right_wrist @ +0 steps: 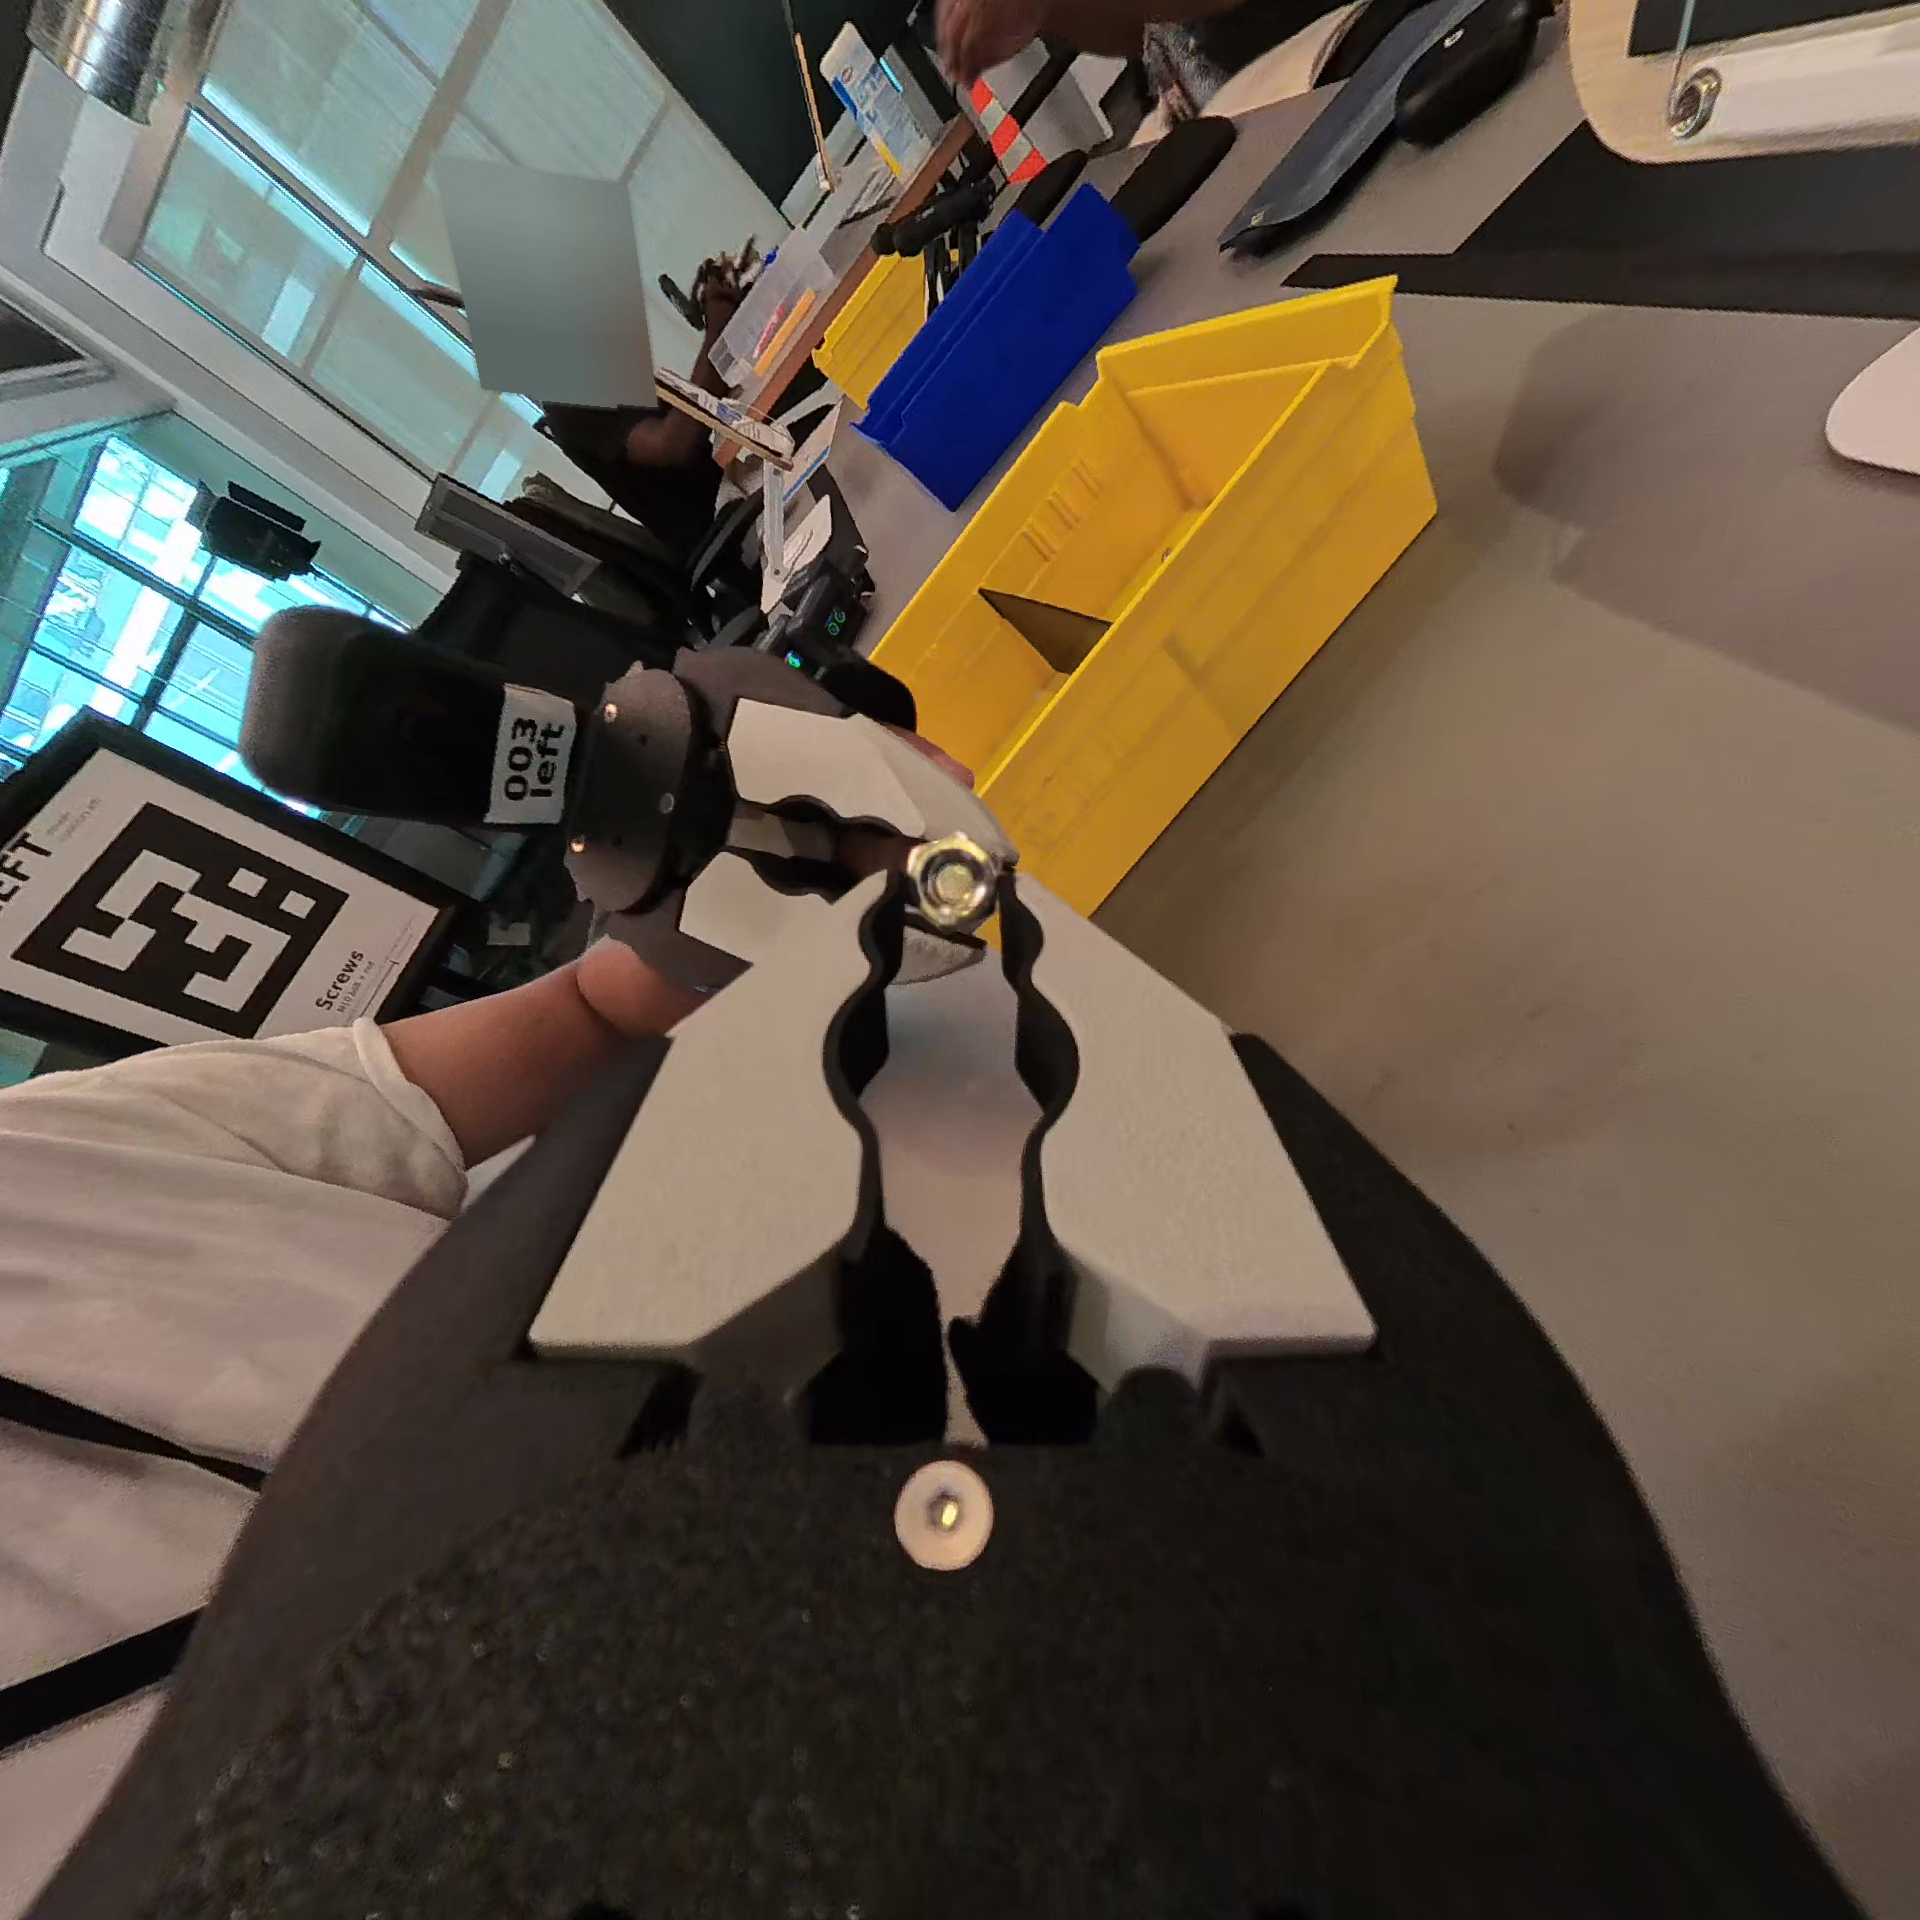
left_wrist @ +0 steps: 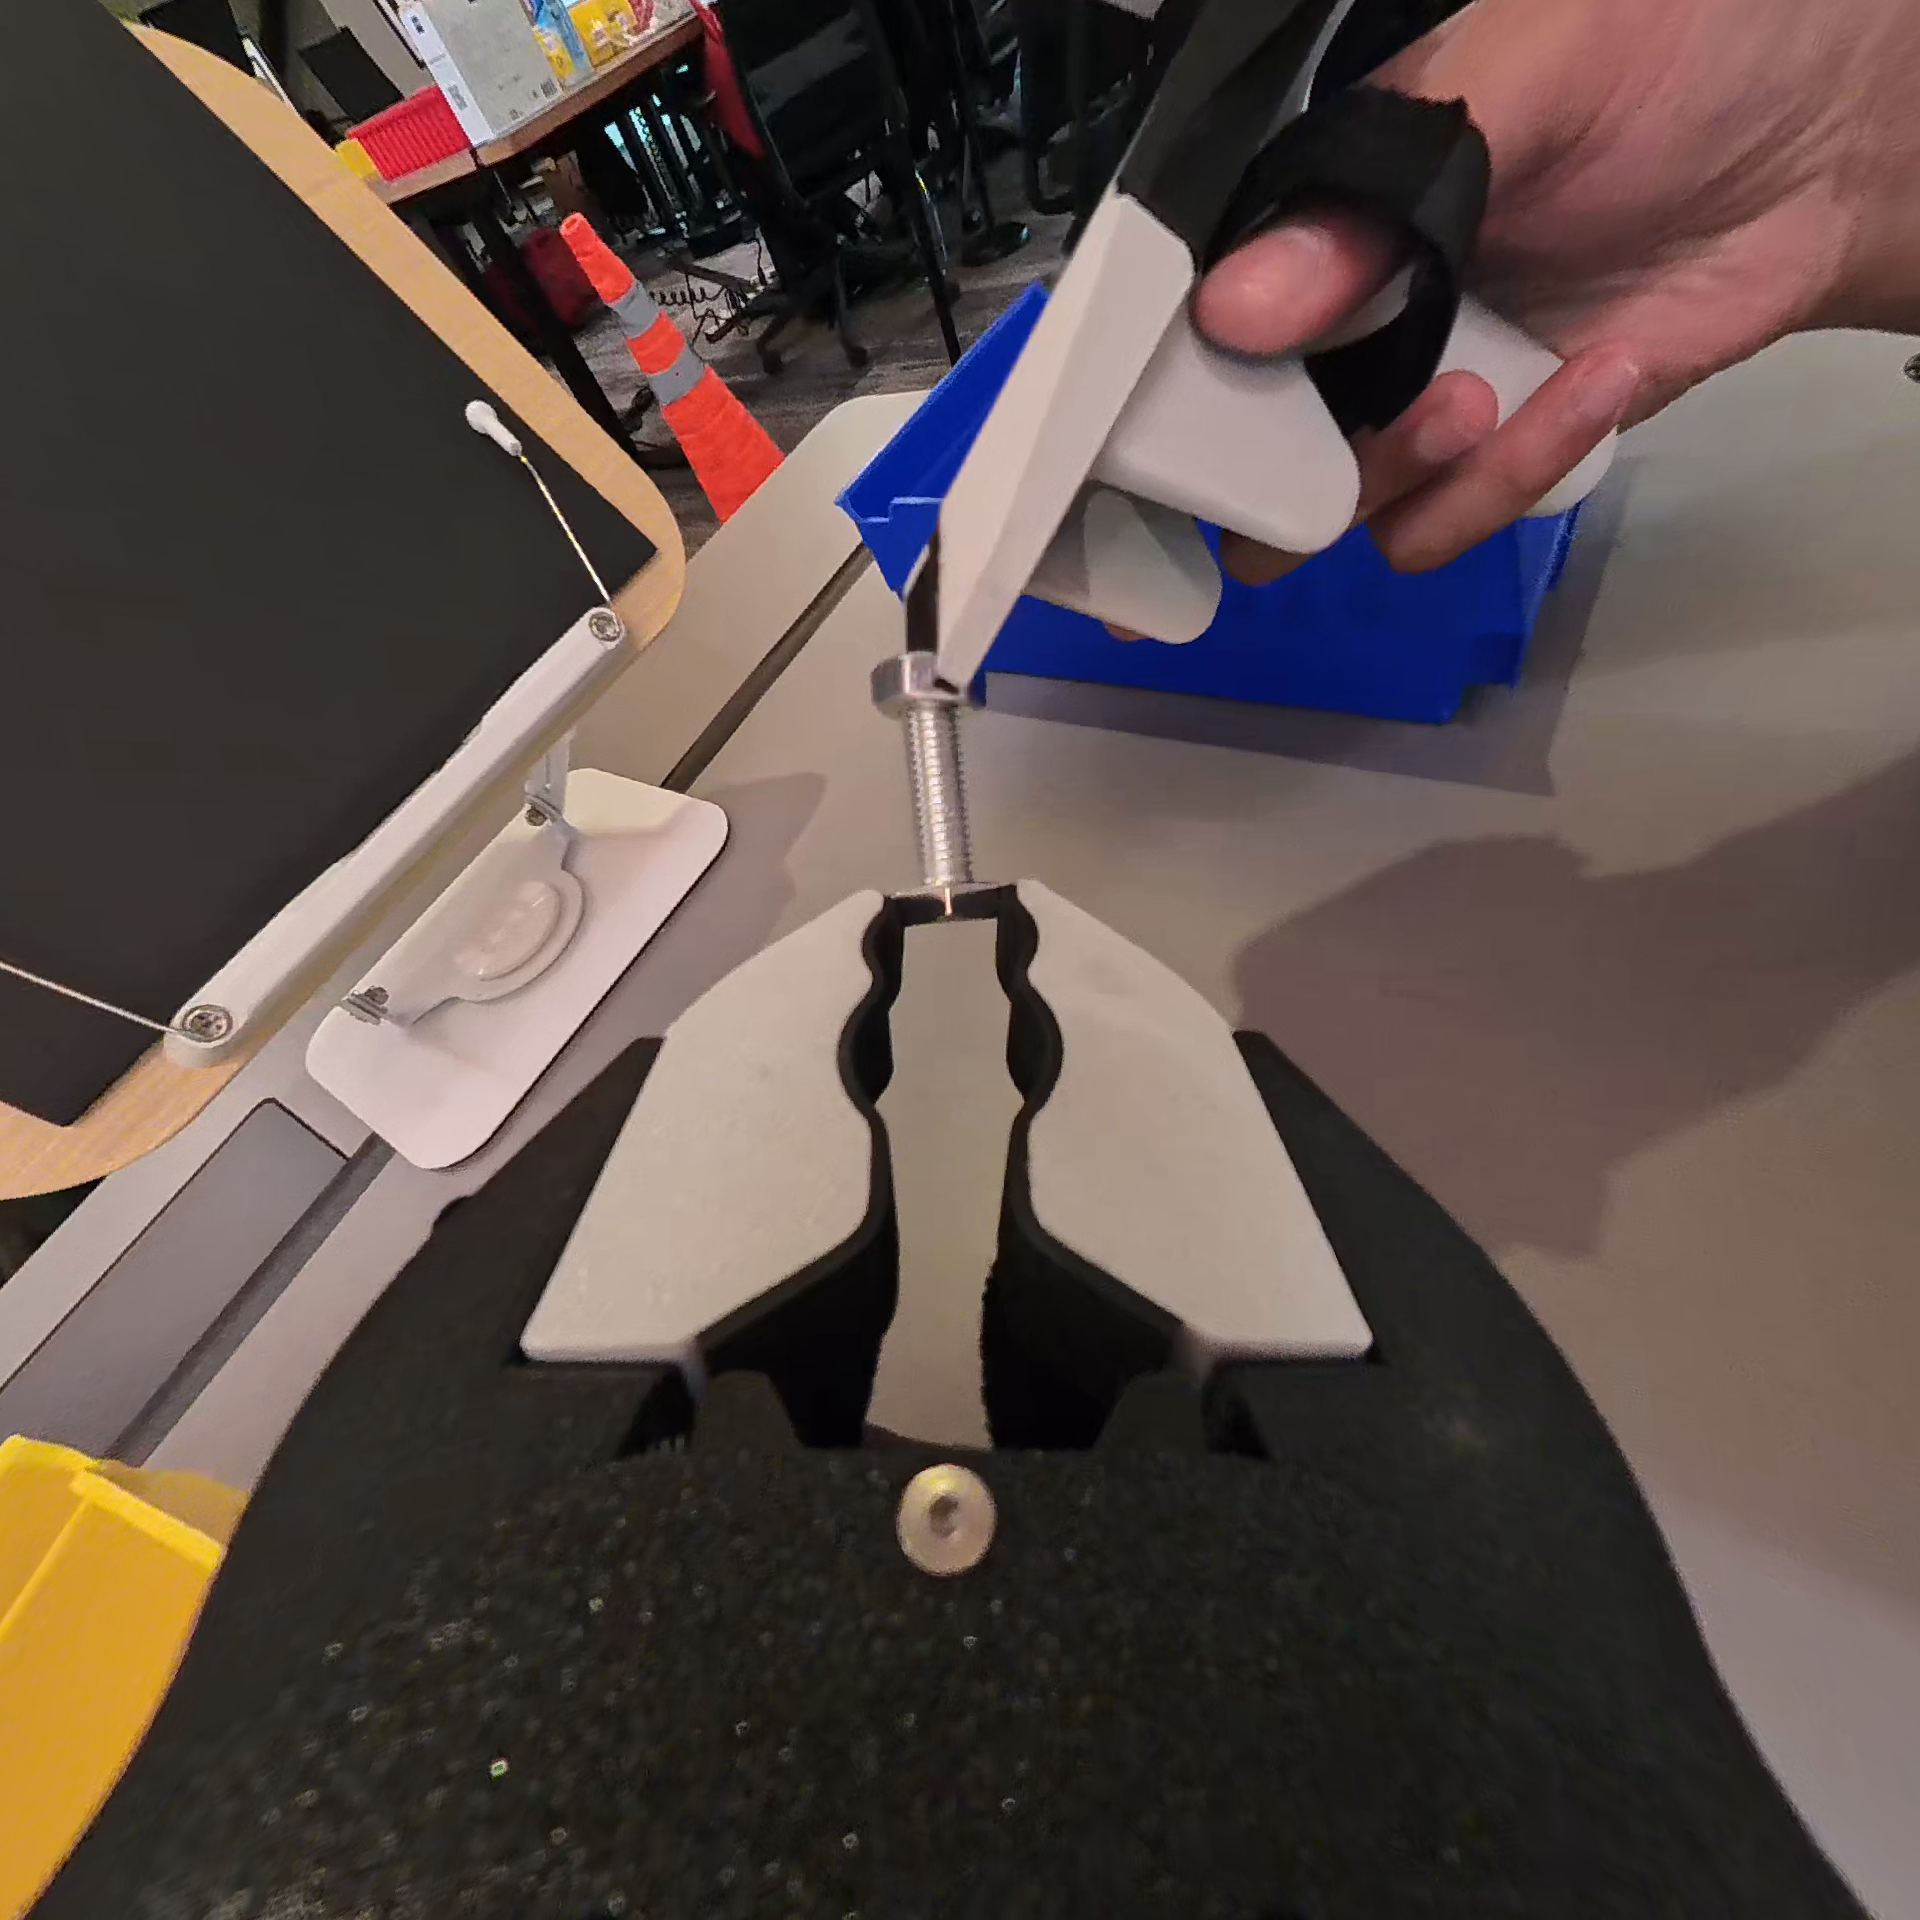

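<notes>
Both grippers clamped on one silver bolt-and-nut assembly above a grey table.

Left wrist view: the left gripper [left_wrist: 948, 906] has its fingertips pressed on the hex head of the bolt [left_wrist: 940, 795], whose threaded shank stands away from it; the right gripper [left_wrist: 935, 665], held by a hand [left_wrist: 1621, 260], grips the nut [left_wrist: 902, 683] at the far end, before a blue bin [left_wrist: 1299, 623].
Right wrist view: the right gripper [right_wrist: 948, 888] is closed on the nut [right_wrist: 951, 883], bolt end-on; a yellow bin [right_wrist: 1195, 582] lies just beyond.
</notes>
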`<state>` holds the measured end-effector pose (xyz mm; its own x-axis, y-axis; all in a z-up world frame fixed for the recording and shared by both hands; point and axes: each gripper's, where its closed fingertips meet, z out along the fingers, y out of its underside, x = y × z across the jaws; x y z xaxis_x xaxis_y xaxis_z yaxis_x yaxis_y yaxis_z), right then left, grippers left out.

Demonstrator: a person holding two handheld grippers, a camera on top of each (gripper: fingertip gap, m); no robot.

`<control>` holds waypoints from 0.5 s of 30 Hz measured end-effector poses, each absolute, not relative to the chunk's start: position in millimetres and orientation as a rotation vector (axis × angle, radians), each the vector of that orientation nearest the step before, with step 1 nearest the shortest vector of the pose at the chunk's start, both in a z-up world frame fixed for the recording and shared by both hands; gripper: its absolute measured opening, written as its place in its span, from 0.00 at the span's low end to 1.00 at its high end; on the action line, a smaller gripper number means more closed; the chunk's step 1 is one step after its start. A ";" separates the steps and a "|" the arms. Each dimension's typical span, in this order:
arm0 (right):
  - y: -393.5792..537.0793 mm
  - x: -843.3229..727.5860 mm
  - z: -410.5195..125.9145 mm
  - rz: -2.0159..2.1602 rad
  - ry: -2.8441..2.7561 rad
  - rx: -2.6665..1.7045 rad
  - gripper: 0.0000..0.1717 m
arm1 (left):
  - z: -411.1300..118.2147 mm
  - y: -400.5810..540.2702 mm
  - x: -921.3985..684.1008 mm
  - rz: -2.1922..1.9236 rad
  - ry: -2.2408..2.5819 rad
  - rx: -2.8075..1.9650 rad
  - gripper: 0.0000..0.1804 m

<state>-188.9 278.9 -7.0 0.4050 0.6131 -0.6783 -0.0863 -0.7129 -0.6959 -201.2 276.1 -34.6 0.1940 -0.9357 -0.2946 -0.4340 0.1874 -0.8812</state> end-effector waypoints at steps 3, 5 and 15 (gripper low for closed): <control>277.8 -188.6 -9.4 1.315 -0.479 -2.005 0.10 | -36.2 275.4 -201.4 -0.612 1.420 -1.419 0.10; 278.7 -188.1 -10.3 1.295 -0.492 -2.010 0.10 | -37.4 276.0 -200.7 -0.612 1.427 -1.421 0.10; 276.5 -188.8 -7.5 1.291 -0.524 -2.000 0.13 | -36.9 274.6 -199.8 -0.630 1.424 -1.415 0.10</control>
<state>-188.8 276.5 -7.5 0.4240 0.6538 -0.6267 -0.0319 -0.6808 -0.7318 -199.8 274.6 -36.9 0.1743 -0.9442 -0.2794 -0.4285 0.1827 -0.8849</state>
